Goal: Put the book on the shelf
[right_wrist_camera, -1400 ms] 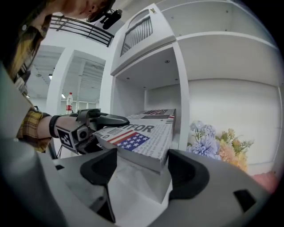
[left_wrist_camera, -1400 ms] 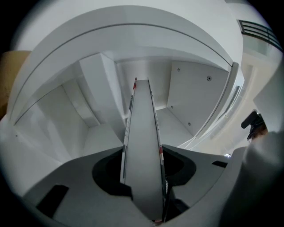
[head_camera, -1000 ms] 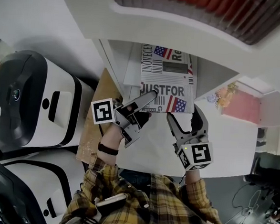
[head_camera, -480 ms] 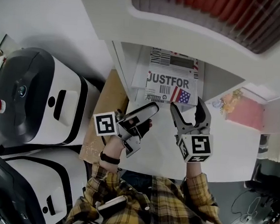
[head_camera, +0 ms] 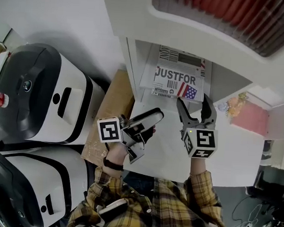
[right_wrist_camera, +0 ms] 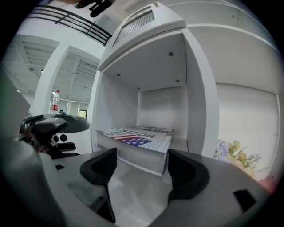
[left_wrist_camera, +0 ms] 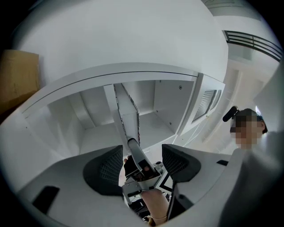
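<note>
Book: the book lies flat, cover up, on the floor of the shelf compartment, its near end close to the front edge; neither gripper touches it.
Shelf: white walls stand on both sides of the book, with empty floor behind it in the right gripper view.
Step in hand: judging by how things lie, the placing looks done and this is the let-go stage.
Next move: probably draw both grippers clear of the book; if it should sit deeper, a straight push on its near end would do it, kept square so it does not skew against the side wall.
Right gripper: the right gripper is just in front of the book's near end, pointing at it. Its jaws are spread wide and released, with only bare desk between them.
Left gripper: the left gripper is in front of the book, to its left and farther off. Its jaws are spread and empty; its own view shows only the other gripper beyond the gap.
Desk: the white desk runs forward from the book, beneath both grippers.
Further out: a cardboard sheet lies left of the book, and a pink item with flowers to its right.
</note>
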A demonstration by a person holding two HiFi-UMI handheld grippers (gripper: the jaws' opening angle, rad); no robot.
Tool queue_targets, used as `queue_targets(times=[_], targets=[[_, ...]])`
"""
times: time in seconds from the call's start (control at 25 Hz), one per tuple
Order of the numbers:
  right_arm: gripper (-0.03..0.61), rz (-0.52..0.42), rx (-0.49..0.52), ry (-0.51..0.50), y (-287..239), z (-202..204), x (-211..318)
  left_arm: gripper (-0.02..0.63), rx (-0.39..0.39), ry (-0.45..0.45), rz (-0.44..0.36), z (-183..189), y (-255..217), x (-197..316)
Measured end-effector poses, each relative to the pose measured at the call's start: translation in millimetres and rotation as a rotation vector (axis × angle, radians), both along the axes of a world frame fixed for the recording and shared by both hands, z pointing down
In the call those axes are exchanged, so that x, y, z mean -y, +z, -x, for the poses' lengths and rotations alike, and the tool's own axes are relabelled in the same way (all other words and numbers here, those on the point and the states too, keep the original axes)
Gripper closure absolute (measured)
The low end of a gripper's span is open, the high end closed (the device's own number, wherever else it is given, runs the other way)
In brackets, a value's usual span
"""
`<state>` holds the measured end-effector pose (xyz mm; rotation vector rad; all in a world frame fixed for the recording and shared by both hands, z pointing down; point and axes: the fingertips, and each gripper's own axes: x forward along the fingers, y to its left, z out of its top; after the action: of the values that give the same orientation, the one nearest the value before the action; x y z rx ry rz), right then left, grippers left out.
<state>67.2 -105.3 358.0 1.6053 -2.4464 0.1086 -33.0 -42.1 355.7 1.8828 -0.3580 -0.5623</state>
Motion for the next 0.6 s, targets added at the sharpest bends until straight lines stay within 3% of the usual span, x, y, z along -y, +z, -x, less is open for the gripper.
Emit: queue_targets(times=[0.24,0.6], targets=[[0.236,0.021,-0.017,0.007,3,-4,-13,0.339,0.019,-0.005,-0.024,-3,-6,-15],[0.236,0.013,0.05,-0.001,-10,-11,-57,0.341,0.027,-0.017,-0.098,-10,-29,-41]])
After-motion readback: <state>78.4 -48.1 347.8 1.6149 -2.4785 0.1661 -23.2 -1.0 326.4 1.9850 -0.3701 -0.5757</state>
